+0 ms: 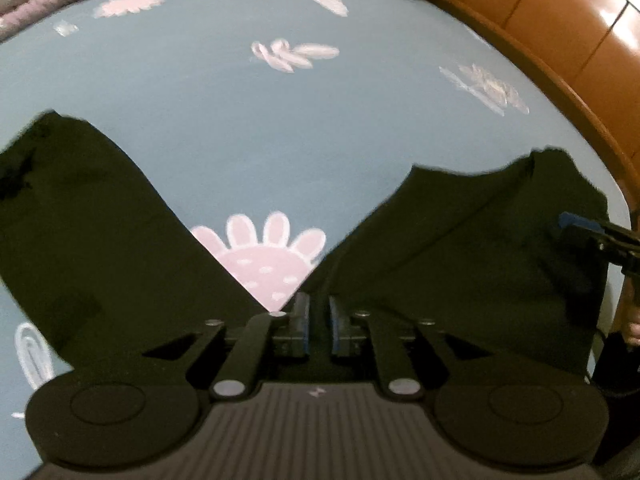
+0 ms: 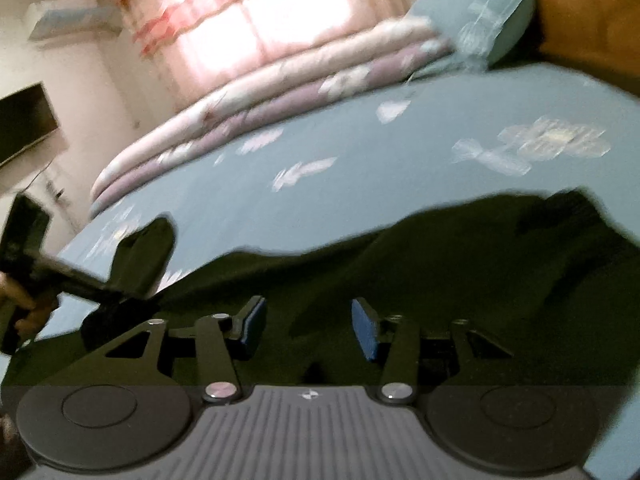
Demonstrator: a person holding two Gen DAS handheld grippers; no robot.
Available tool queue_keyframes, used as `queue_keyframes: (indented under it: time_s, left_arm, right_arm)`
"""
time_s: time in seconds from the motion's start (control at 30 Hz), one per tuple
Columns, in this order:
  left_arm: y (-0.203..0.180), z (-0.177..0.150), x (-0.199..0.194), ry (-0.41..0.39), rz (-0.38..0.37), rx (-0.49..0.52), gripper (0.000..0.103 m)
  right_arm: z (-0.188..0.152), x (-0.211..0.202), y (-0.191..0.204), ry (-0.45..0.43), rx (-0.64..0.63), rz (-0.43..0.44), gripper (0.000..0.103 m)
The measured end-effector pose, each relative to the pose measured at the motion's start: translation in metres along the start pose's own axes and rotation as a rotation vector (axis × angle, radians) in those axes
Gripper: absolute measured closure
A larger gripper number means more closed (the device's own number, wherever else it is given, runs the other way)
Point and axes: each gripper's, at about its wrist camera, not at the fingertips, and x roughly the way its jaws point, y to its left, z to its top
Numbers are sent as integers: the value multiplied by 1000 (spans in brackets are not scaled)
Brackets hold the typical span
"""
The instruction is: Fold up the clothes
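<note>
fingers [image 1: 301, 320] of the left gripper [image 1: 319, 322] stand nearly together over the dark garment [image 1: 460, 248] on the bed [image 1: 280, 140]; whether they pinch cloth is unclear. right gripper [image 2: 308, 328] fingers stand apart above the same garment.

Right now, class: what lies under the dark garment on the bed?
The blue bedsheet with white and pink prints lies beneath the dark garment. A pink sun-like print shows in the gap between its two parts. The rest of that print, and any others beneath, is covered.
</note>
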Motion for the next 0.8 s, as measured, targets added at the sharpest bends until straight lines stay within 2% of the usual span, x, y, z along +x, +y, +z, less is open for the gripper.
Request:
queue_keyframes:
  time_s: [0.1,0.2,0.27,0.37,0.4,0.47,0.53,0.57,0.6,0.7,0.8]
  left_arm:
    - [-20,11,-13,-50,7,52,88]
    - [-53,25,-13,-94,-80,130,83]
    - [-75,33,-3,-125,-136,173,76]
    - [-96,44,28,-131,-212,183,75]
    - [-99,48,40,-121,-231,163,75]
    - [-97,52,60,-114,-229,114,75]
    - [-89,55,76,-95,-218,63,75]
    - [-83,56,81,-82,-210,37,75]
    - [-80,55,85,-77,-195,24,75]
    - [-71,52,89,-73,-173,22,73]
    - [-67,49,86,-88,-145,33,73]
  right_arm:
    - [2,-24,-13,-127,34,-117,47]
    - [1,-52,-35,-244,132,-225,47]
    - [0,-65,-49,-285,181,-285,48]
    - [-2,-69,-55,-301,169,-321,57]
    - [-3,-67,-55,-295,152,-322,57]
    - [-4,-54,-51,-230,110,-333,57]
    - [-7,-36,-58,-91,120,-419,60]
    - [-11,-30,-67,-38,142,-463,65]
    - [-14,-30,-74,-25,151,-474,76]
    - [-16,-41,-83,-25,180,-468,81]
    - [-18,-43,-77,-10,152,-490,81]
